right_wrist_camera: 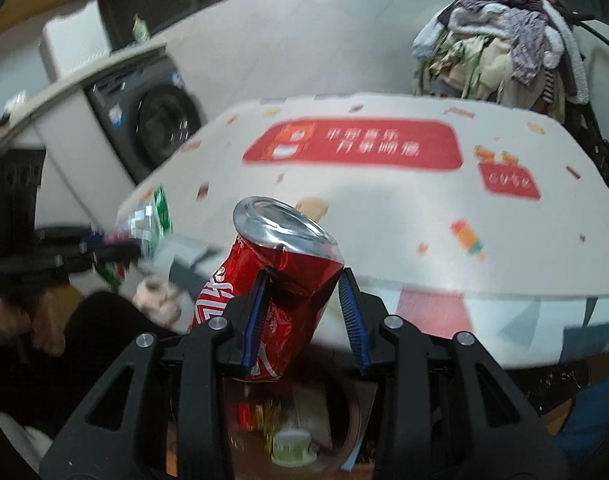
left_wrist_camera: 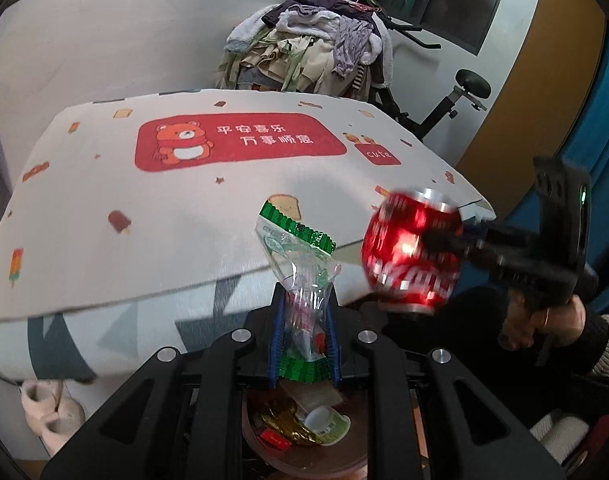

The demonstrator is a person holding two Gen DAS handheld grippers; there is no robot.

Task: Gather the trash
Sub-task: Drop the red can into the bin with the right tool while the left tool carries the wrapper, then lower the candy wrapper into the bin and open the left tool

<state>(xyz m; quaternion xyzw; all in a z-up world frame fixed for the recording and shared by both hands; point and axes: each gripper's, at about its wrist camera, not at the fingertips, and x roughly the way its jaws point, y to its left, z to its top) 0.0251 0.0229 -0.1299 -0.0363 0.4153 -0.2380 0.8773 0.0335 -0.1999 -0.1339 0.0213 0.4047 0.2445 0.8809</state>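
Brown bin [left_wrist_camera: 304,460] holding wrappers and a cup [left_wrist_camera: 328,424], left gripper [left_wrist_camera: 304,308] clamping a wrapper [left_wrist_camera: 300,264], right gripper [right_wrist_camera: 304,284] gripping a can [right_wrist_camera: 280,280] above it

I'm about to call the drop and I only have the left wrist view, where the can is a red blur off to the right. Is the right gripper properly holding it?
Observer: Yes. In the right wrist view the right gripper has its blue pads on both sides of the dented red can.
Operator: Which end of the can is up?
Observer: The silver top, crushed out of round, points up and away from the camera.
Operator: Is the bin under that gripper too?
Observer: Yes, the brown bin shows directly below the can, with a green-and-white cup already inside.
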